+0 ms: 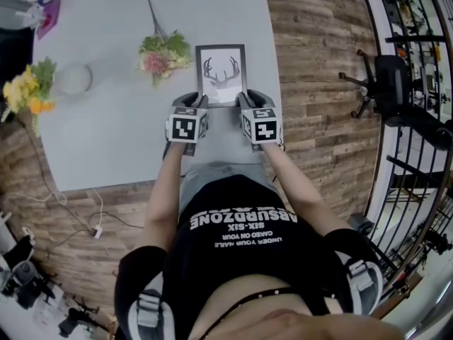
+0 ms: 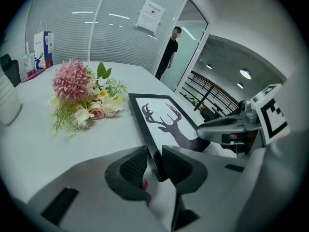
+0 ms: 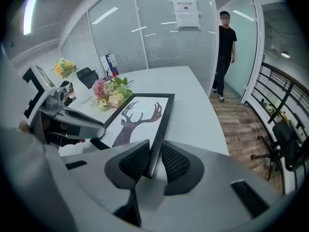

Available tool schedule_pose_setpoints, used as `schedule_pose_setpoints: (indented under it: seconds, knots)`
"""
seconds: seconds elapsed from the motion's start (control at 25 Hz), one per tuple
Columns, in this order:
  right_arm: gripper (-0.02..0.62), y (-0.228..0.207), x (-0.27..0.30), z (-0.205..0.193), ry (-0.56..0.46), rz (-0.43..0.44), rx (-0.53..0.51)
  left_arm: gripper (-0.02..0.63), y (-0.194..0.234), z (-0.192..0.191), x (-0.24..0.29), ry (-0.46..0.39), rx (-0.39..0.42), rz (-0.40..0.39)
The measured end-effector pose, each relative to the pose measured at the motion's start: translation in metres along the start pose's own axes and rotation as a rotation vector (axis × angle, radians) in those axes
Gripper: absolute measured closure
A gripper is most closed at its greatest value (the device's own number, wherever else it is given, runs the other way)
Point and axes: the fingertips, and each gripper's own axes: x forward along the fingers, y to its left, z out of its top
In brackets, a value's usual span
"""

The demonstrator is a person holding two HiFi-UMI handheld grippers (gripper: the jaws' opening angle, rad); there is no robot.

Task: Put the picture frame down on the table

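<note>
I hold the picture frame (image 1: 221, 73) with both tools over the grey table (image 1: 113, 140), just to the right of the pink bouquet (image 1: 163, 54) as I look down on it. The frame is black, with a dark antler print on white. It is apart from the bouquet, its left edge running alongside the flowers.

My left gripper (image 2: 153, 161) is clamped on the frame's near left corner, on the side nearer the bouquet. The ribbed pads sit on either face of the thin black edge. My right gripper (image 3: 153, 161) is clamped the same way on the near right corner, on the side away from the bouquet. Both tools point steeply down.

The frame tilts, with its near edge raised in my jaws and its far edge low, level with the bouquet. I cannot tell whether that far edge touches the table.

Left of the bouquet a white round object (image 1: 74, 78) stands on the table, and farther left is a bunch of yellow flowers (image 1: 28, 91). Well beyond the bouquet, a person (image 3: 227, 47) in dark clothes stands by a glass door.
</note>
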Motion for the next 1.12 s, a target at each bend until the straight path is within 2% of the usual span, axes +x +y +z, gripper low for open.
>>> schedule_pose_setpoints:
  seconds: [0.16, 0.28, 0.4, 0.6, 0.92, 1.0, 1.12]
  knots:
    - [0.503, 0.0, 0.01, -0.01, 0.032, 0.001, -0.009, 0.5, 0.004, -0.01, 0.008, 0.034, 0.006, 0.013]
    - [0.502, 0.0, 0.013, -0.013, 0.023, -0.009, -0.027, 0.5, 0.004, -0.011, 0.012, 0.012, 0.0, 0.019]
    - [0.502, -0.001, 0.014, -0.012, 0.023, -0.006, -0.002, 0.5, 0.004, -0.009, 0.012, -0.013, -0.022, 0.018]
    - [0.5, -0.002, 0.015, -0.013, 0.019, 0.008, 0.028, 0.5, 0.006, -0.011, 0.014, 0.0, -0.041, 0.017]
    - [0.497, -0.001, 0.011, -0.012, -0.03, 0.011, 0.046, 0.486, 0.004, -0.011, 0.011, 0.004, 0.017, 0.035]
    - [0.475, -0.001, 0.008, -0.008, -0.042, 0.013, 0.045, 0.445, 0.004, -0.007, 0.007, -0.01, 0.021, 0.038]
    - [0.477, -0.006, -0.006, 0.003, -0.082, -0.015, 0.036, 0.445, 0.0, 0.005, -0.007, -0.064, 0.021, 0.056]
